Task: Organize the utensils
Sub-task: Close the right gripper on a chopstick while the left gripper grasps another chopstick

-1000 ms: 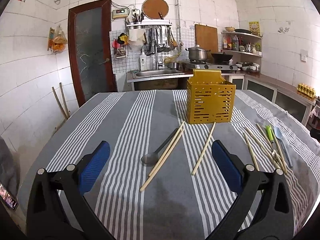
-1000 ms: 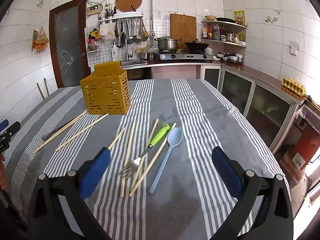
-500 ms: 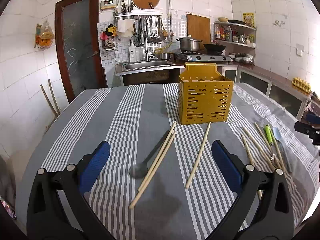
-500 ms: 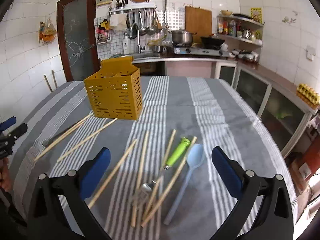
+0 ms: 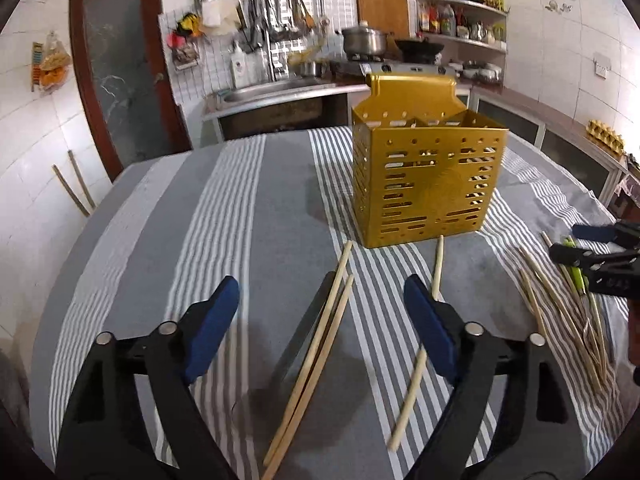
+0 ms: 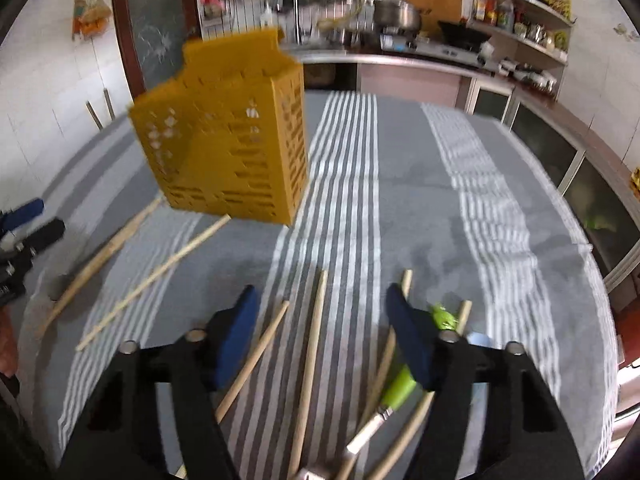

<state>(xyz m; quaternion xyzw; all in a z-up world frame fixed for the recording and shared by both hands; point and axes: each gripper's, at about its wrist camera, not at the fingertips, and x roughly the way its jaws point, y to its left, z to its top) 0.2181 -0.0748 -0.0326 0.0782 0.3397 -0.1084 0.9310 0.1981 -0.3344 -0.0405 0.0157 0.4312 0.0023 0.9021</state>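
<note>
On the striped tablecloth [image 5: 256, 216], my left gripper [image 5: 322, 312], jaws closing but unclamped, straddles two chopsticks [image 5: 320, 352] before the yellow utensil holder [image 5: 424, 184]. In the right view, my right gripper [image 6: 322, 320], jaws narrowing, empty, brackets a chopstick [image 6: 310, 364] beside the green-handled fork [image 6: 396, 390].

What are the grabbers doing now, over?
Both grippers open, just been closing, nothing gripped. Chopsticks still loose by yellow holder. Nothing blocking.

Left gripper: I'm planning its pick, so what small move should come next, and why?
Probably lower the left gripper onto the two chopsticks lying together between its fingers; its jaws have just been closing but nothing is gripped yet, and the yellow holder stands empty beyond.
</note>
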